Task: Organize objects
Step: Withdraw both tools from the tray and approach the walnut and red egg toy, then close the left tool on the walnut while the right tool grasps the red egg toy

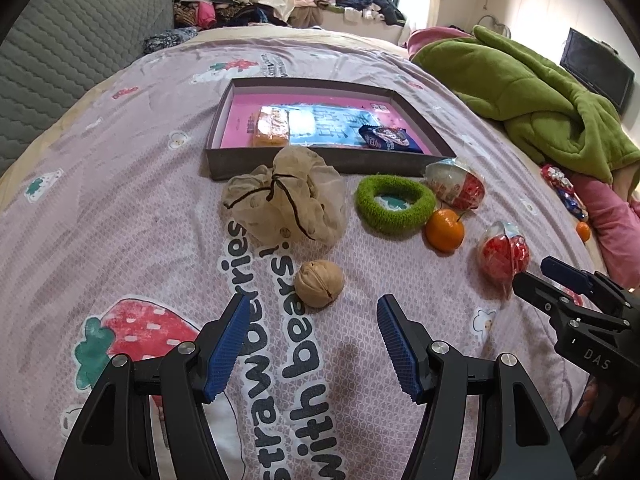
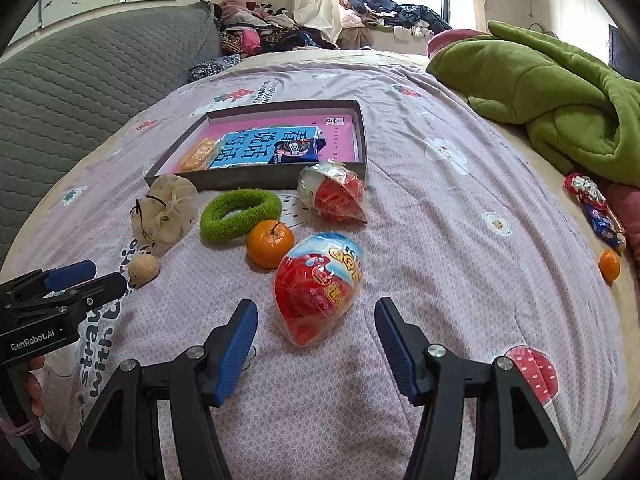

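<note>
Pink strawberry-print bedspread (image 1: 120, 208) covers bed, green blanket (image 1: 520, 92) at 2 o'clock. Shallow dark box (image 1: 280, 162) at 12 holds snack packets. Left gripper (image 1: 310, 306) jaws wide, empty; walnut (image 1: 319, 283) just ahead at 12. Right gripper (image 2: 316, 310) wide, empty; red wrapped egg (image 2: 316, 292) lies between fingertips, untouched. Tangerine (image 2: 270, 243), green ring (image 2: 240, 216), beige scrunchie (image 2: 166, 210) lie between egg and box.

Bed covered by a pink quilt (image 1: 120, 200) printed with strawberries and bears. Lying directly on it: a shallow dark cardboard tray (image 1: 280, 160), a beige gauze drawstring pouch (image 1: 288, 200), a fuzzy green ring (image 1: 394, 204), a walnut (image 1: 319, 283), a small orange (image 1: 444, 230), two red plastic-wrapped egg-shaped packets (image 2: 318, 284), and a rumpled green blanket (image 1: 520, 92).
</note>
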